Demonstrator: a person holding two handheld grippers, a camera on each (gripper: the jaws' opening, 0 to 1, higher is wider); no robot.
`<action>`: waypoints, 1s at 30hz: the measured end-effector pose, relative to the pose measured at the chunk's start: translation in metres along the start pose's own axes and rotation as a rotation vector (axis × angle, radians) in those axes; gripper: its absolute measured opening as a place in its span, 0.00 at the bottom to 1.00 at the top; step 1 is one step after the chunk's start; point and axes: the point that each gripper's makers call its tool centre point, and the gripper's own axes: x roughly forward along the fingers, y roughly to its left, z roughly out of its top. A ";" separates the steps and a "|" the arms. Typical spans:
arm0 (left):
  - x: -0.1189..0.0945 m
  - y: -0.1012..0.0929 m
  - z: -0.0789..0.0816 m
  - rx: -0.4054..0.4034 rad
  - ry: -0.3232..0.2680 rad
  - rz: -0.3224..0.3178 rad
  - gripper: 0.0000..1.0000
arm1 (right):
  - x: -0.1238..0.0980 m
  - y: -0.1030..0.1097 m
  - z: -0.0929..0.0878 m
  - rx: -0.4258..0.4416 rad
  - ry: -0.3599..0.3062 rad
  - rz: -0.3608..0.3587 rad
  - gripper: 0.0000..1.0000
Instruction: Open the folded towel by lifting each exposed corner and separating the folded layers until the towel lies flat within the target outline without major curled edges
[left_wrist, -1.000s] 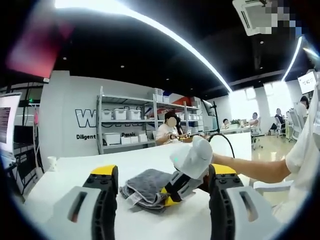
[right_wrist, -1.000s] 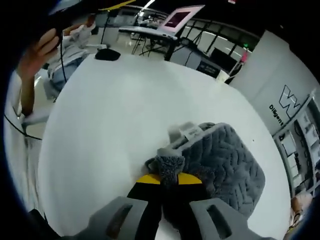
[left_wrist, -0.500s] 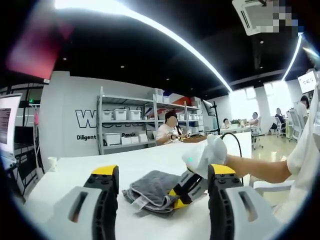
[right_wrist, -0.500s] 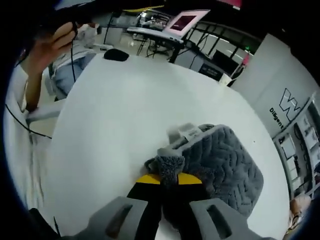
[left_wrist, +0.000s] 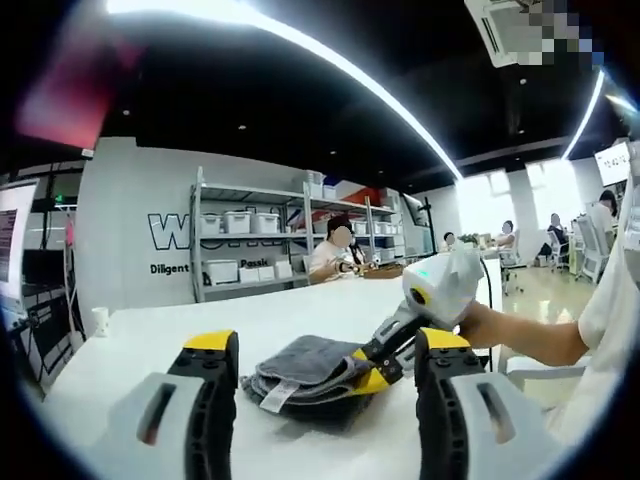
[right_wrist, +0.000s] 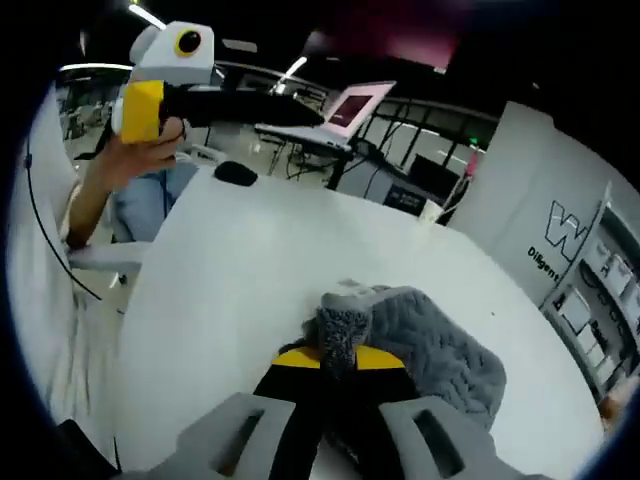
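Left gripper view looks low across the table (left_wrist: 130, 345); right gripper view looks down close, sharing the towel (right_wrist: 440, 345).

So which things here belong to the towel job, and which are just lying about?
Job: grey towel; right tongs, shut on its corner; left tongs, open; white table.
Lying about: laptop; black mouse; white cup; shelves of bins.

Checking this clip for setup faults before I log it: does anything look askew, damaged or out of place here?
Nothing stands out. The grey towel lies folded on the white table, one corner pinched in the right hand-held gripper, as the task expects. The left hand-held gripper is open, short of the towel.
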 end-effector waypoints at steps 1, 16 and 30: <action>0.003 0.000 -0.006 -0.012 0.016 -0.003 0.72 | -0.004 -0.003 0.000 0.006 -0.006 0.000 0.01; 0.039 -0.050 -0.045 0.037 0.148 -0.135 0.64 | -0.047 -0.040 0.015 0.127 -0.205 -0.076 0.02; 0.084 -0.052 -0.099 0.056 0.429 -0.187 0.59 | -0.063 -0.055 0.022 0.196 -0.306 -0.115 0.02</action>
